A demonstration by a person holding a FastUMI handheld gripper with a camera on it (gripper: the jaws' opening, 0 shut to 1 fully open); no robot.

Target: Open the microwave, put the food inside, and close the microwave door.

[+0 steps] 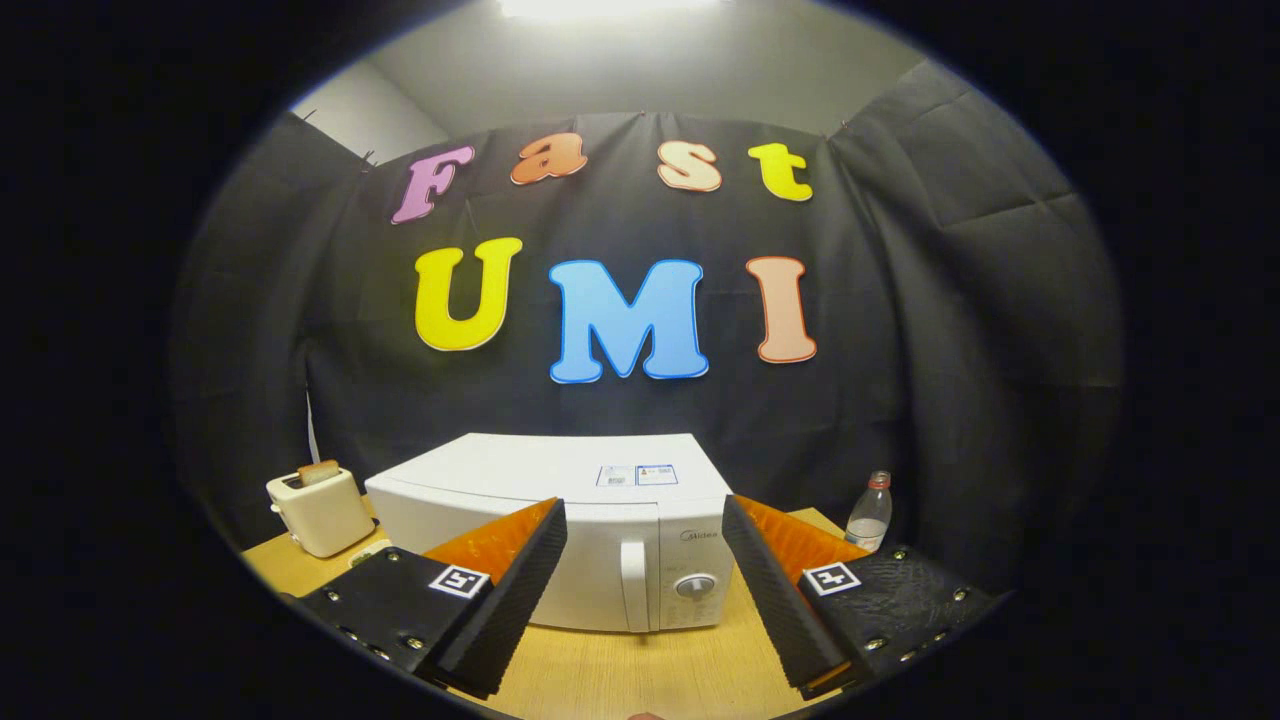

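Note:
A white microwave (560, 500) stands on the wooden table (640, 670) with its door shut. Its vertical handle (633, 585) and round dial (694, 586) face me. My gripper (645, 520) hovers in front of it, open, with nothing between the fingers. The handle shows in the gap between the two fingers, some way beyond their tips. I cannot make out the food apart from a slice of bread (318, 471) sticking out of a toaster.
A cream toaster (320, 512) sits left of the microwave near the table's left edge. A clear plastic bottle (870, 512) stands to the right of the microwave, near the table's far right corner. Black cloth walls close off the back and sides.

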